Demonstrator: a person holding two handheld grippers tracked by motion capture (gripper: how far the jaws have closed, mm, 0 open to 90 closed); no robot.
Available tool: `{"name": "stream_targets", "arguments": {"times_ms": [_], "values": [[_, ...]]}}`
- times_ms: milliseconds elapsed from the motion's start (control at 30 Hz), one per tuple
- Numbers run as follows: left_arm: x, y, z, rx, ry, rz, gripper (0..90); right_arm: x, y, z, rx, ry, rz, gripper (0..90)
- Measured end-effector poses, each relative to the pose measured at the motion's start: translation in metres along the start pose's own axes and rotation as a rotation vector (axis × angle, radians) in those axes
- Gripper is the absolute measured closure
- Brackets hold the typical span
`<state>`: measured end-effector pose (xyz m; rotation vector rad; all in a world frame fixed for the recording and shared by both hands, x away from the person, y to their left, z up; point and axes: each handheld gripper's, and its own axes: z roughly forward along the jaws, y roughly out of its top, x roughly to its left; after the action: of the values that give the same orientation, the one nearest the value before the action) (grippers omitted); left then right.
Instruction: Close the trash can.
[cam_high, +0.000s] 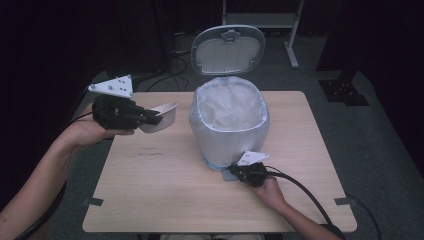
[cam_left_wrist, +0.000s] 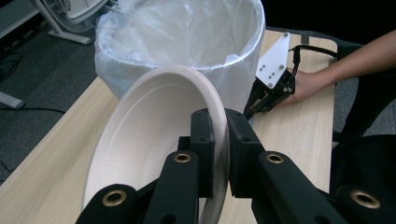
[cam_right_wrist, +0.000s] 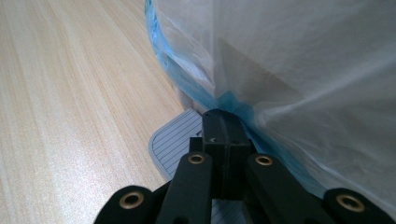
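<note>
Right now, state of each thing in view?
White pedal bin: lid up, clear liner bag fitted.
Grey foot pedal: under right gripper, jaws shut.
Pale paper bowl: tilted, off table, rim clamped by left gripper.

Lab/studio: black curtains (cam_high: 75, 35), floor cables (cam_high: 172, 62) (lone wood table (cam_high: 165, 195)).

Left gripper (cam_high: 150, 118): black jaws, brass-coloured pivot rivets, white three-cornered plate with small dark holes; right gripper (cam_high: 239, 171): likewise black, white-plated, thick black cable trailing; forearms bare, unsleeved.
</note>
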<state>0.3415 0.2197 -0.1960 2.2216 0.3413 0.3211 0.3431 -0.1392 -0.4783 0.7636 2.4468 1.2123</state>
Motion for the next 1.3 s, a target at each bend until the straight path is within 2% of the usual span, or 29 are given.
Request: {"name": "stream_targets", "arguments": {"times_ms": [433, 800, 1300], "values": [[0.002, 0.026, 0.005, -0.004, -0.007, 0.043, 83.0, -0.001, 0.0, 0.0, 0.001, -0.003, -0.014, 90.0], [0.004, 0.049, 0.013, -0.002, -0.024, 0.08, 83.0, -0.001, 0.0, 0.0, 0.003, 0.0, -0.007, 90.0], [0.006, 0.072, 0.026, 0.002, -0.046, 0.109, 83.0, 0.0, 0.0, 0.0, 0.002, -0.001, -0.006, 90.0]]}}
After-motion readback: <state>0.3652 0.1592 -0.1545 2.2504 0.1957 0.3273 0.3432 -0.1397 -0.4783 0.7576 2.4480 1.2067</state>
